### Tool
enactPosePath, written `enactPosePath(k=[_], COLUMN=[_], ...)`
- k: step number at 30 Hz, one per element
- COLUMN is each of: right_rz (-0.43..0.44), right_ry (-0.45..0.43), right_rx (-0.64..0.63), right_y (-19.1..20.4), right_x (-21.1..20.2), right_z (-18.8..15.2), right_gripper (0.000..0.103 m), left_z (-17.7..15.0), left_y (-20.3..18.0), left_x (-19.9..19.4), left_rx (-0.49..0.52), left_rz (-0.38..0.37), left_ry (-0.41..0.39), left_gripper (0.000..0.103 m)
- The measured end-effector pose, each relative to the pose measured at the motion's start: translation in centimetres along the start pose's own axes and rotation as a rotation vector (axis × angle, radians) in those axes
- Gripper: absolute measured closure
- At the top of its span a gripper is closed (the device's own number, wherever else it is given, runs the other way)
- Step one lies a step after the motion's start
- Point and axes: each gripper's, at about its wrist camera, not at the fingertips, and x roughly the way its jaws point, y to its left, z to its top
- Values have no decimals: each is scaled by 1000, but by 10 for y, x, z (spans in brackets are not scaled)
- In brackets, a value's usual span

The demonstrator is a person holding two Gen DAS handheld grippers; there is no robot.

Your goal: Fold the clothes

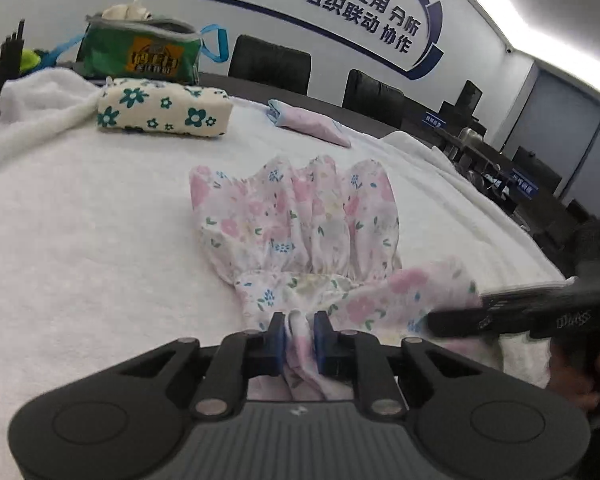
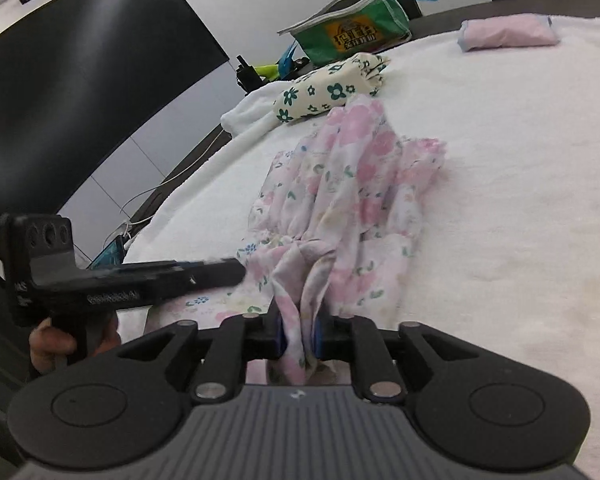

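One pink floral dress (image 1: 296,220) lies on the white towel (image 1: 80,240), near two folded garments (image 1: 162,110); left gripper (image 1: 300,332) and right gripper (image 2: 299,330) each pinch its bunched near edge, the dress's end hidden underneath

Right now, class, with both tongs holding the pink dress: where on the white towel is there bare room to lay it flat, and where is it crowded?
Bare towel lies left of the pink floral dress, in front of the green-flowered bundle. More lies right of the dress, below the folded pink garment. It is crowded at the far edge, around the green bag.
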Motion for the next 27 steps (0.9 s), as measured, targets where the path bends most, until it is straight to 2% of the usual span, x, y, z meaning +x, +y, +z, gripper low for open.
enactPosePath(k=[1,3,5,6,8,9,11,13,15,20,24,25,27], right_rz=[-49,-191,-300,-314,-260,-225,-227,-281,-297,-261,-246,-245,-255], right_ry=[-30,-125,-231,-274,-284,-281,-228,-165,-142,-191,-276,-281,-263], right_rx=[-41,-148,-260,-297,-323,-332,-334,-315,-281,-272,-286,-279,-256], right_y=[5,22,46,57,72,79,85,80,73,70,76,77,75], right_x=[-8,-25,-38,-41,-32,-25,-1,27,41,27,9,8,14], right_z=[3,5,4,2,-5,-8,-15,-23,-29,-35,-37,-36,-34], right_gripper=[65,62,63,72,88,90,92,93,93,93,92,92,91], left_z=[-1,-3,-5,-5,-8,-10,-13,-15,-15,-13,-10,-10,-14], left_y=[0,1,2,1,0,1,1,2,3,6,-9,-13,-22], left_x=[0,1,2,1,0,-1,-3,-6,-17,-45,-62,-58,-42], left_rx=[4,1,-7,-4,-3,-8,-18,-22,-24,-29,-6,11,52], left_rz=[0,-1,-1,0,3,5,7,9,-10,-58,-110,-96,-50], left_ry=[-4,-4,-10,-16,-34,-41,-55,-66,-100,-187,-305,-308,-264], left_gripper=[90,90,90,90,90,90,89,89,87,87,85,84,84])
